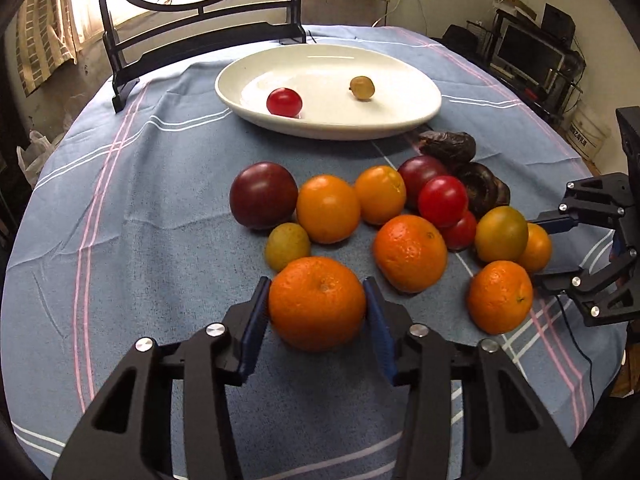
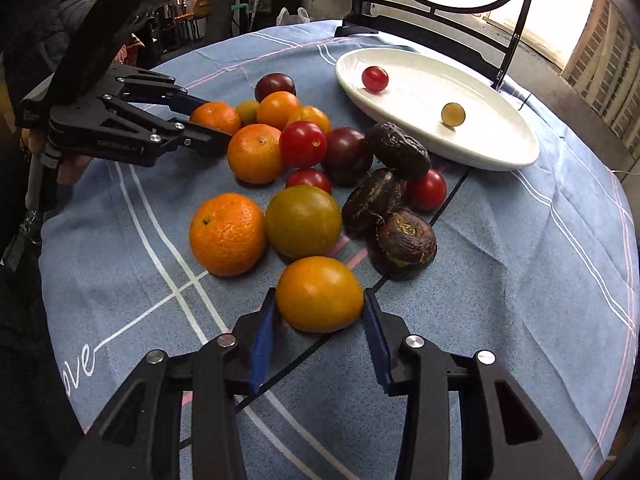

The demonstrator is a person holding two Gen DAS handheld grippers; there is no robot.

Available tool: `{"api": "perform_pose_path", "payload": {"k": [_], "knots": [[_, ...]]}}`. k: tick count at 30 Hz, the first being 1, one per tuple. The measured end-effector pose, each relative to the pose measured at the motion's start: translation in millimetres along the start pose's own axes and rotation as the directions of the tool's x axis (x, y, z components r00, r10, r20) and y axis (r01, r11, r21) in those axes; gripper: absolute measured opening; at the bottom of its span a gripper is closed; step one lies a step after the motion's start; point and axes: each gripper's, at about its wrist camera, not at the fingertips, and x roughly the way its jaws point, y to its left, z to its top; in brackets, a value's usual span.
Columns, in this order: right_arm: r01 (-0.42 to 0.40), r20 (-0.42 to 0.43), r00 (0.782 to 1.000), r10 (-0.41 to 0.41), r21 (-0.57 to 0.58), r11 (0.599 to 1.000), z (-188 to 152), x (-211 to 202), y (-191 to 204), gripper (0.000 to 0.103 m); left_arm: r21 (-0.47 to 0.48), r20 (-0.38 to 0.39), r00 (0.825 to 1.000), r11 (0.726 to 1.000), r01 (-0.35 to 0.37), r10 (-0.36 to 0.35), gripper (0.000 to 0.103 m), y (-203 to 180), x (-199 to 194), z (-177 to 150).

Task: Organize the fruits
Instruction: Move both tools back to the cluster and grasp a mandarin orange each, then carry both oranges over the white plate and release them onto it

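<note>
A pile of fruit lies on the blue cloth: mandarins, cherry tomatoes (image 1: 442,200), dark plums (image 1: 263,195) and wrinkled passion fruits (image 2: 404,244). My left gripper (image 1: 317,282) is shut on the nearest mandarin (image 1: 316,308), with a blue pad pressed to each side. In the right wrist view that gripper (image 2: 216,120) comes in from the left. My right gripper (image 2: 319,294) is shut on a smooth yellow-orange fruit (image 2: 320,300) at the pile's near edge. The white oval plate (image 1: 328,132) behind the pile holds a cherry tomato (image 1: 284,102) and a small yellowish fruit (image 1: 362,88).
A black chair back (image 1: 120,52) stands against the table's far edge behind the plate. A person's hand (image 2: 70,168) holds the left gripper at the table's left side. Bare cloth (image 1: 140,240) lies left of the pile.
</note>
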Motion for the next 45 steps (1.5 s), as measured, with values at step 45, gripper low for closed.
{"api": "perform_pose_path", "payload": {"k": [45], "knots": [[-0.055, 0.287, 0.957, -0.037, 0.307, 0.950, 118.0, -1.7, -145.1, 0.041, -0.166, 0.195, 0.976, 0.984, -0.061, 0.093, 0.044, 30.3, 21.5, 162.9]]}}
